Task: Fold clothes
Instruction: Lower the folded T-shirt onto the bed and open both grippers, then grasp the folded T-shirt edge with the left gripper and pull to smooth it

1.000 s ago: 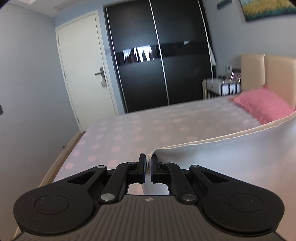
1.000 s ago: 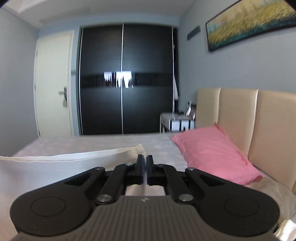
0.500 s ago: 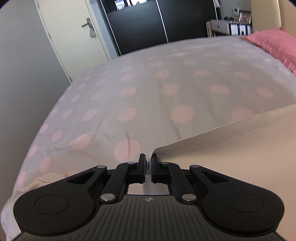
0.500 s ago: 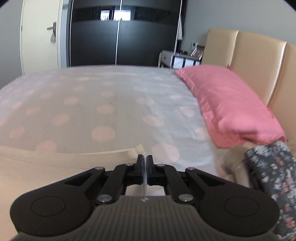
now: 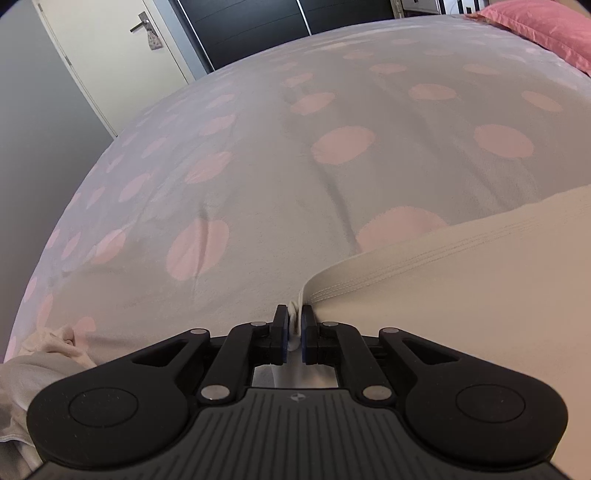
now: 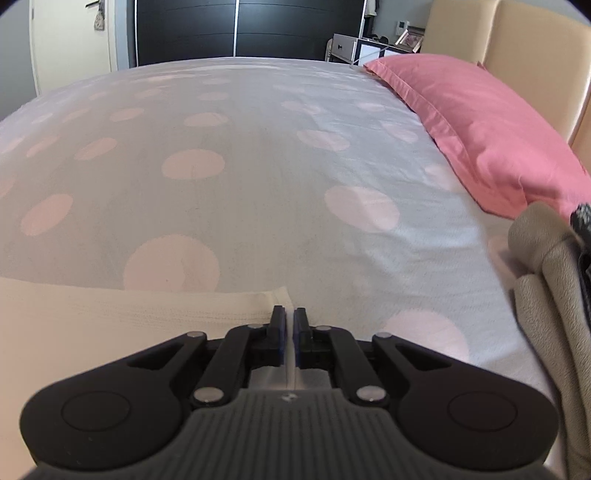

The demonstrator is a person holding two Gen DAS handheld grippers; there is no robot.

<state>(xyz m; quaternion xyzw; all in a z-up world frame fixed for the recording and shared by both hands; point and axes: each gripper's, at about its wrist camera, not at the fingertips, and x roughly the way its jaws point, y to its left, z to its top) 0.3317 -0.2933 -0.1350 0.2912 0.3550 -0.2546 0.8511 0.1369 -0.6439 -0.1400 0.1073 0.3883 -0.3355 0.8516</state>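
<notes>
Currently, left gripper (image 5: 294, 317): jaws just easing apart, cream garment (image 5: 461, 295) corner between them.
Right gripper (image 6: 288, 319): likewise parting, opposite corner (image 6: 273, 297) between.
Surface: polka-dot bedspread (image 6: 258, 147).

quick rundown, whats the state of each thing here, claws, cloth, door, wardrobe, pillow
left claw: jaws just opening, cloth corner between them
right claw: jaws just opening, thin cloth edge between them
cream cloth: spread flat on the bed, hem forward
door: shut
wardrobe: sliding doors shut
pink pillow: lying against the headboard
grey garment: folded, at the right edge
</notes>
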